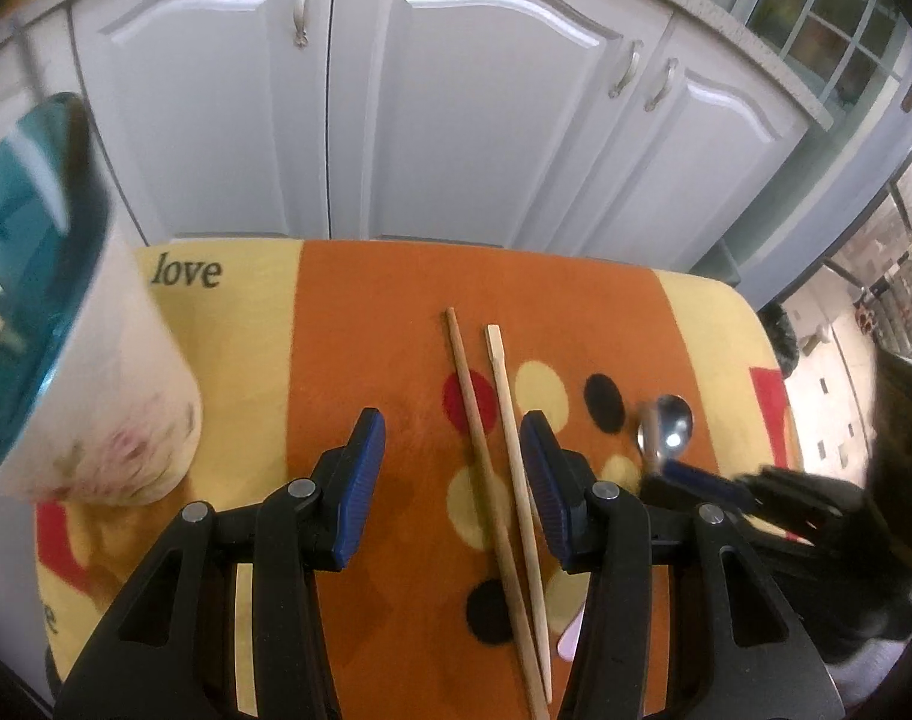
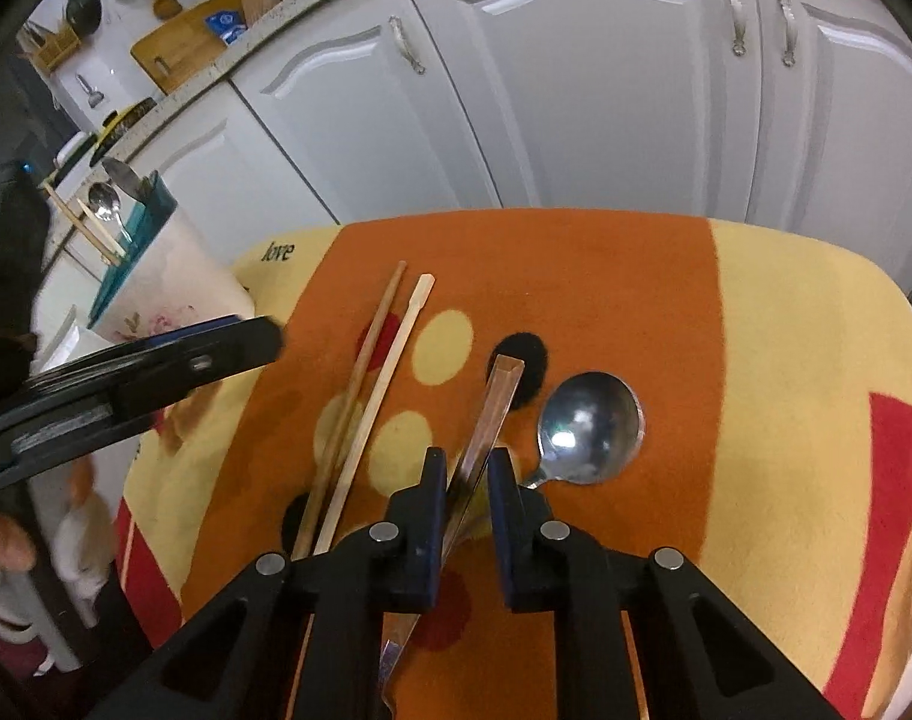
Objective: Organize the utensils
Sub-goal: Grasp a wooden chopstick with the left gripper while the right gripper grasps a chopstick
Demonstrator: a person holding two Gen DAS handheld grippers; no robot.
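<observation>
While the right gripper (image 2: 467,483) has its jaws drawn narrow about a flat metal utensil handle (image 2: 492,414), pads close on either side though contact cannot be confirmed, the left gripper (image 1: 453,483) stands with jaws wide and nothing between the pads. Two wooden chopsticks (image 1: 498,480) lie side by side on the patterned cloth (image 2: 636,300), the paler one just beside the left gripper's right-hand pad. One steel spoon (image 2: 591,426) rests bowl-up just right of the metal handle. At the cloth's left edge stands a white holder with a teal rim (image 2: 150,276), floral print on its side, containing a spoon and chopsticks upright. Beyond: white cabinet doors (image 2: 576,120).
</observation>
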